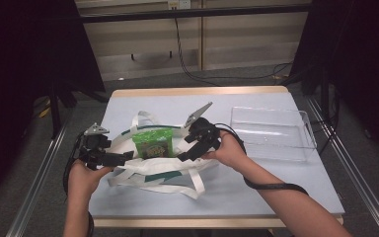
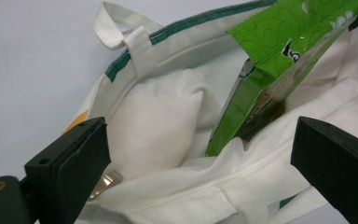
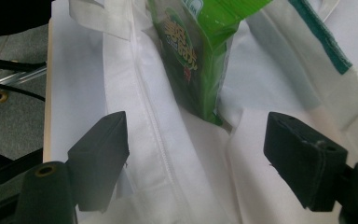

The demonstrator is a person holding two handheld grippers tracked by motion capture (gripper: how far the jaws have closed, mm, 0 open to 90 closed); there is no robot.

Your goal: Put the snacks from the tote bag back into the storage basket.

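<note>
A white cloth tote bag point(image 1: 153, 174) with green trim lies on the table with its mouth spread wide. A green snack packet point(image 1: 152, 144) stands tilted in that mouth, its lower end down inside. My left gripper point(image 1: 125, 158) is at the bag's left side and open. In the left gripper view its jaws point(image 2: 203, 140) stand wide apart over the bag's near rim point(image 2: 200, 182), with the packet point(image 2: 279, 51) beyond. My right gripper point(image 1: 182, 157) is at the bag's right side, also open. Its jaws point(image 3: 198, 135) straddle the bag's cloth point(image 3: 154, 140) just short of the packet point(image 3: 191, 56).
A clear plastic tray point(image 1: 271, 133) sits on the right part of the table point(image 1: 286, 182). The bag's white handles point(image 1: 190, 185) trail toward the front edge. Cables run across the floor beyond the far edge.
</note>
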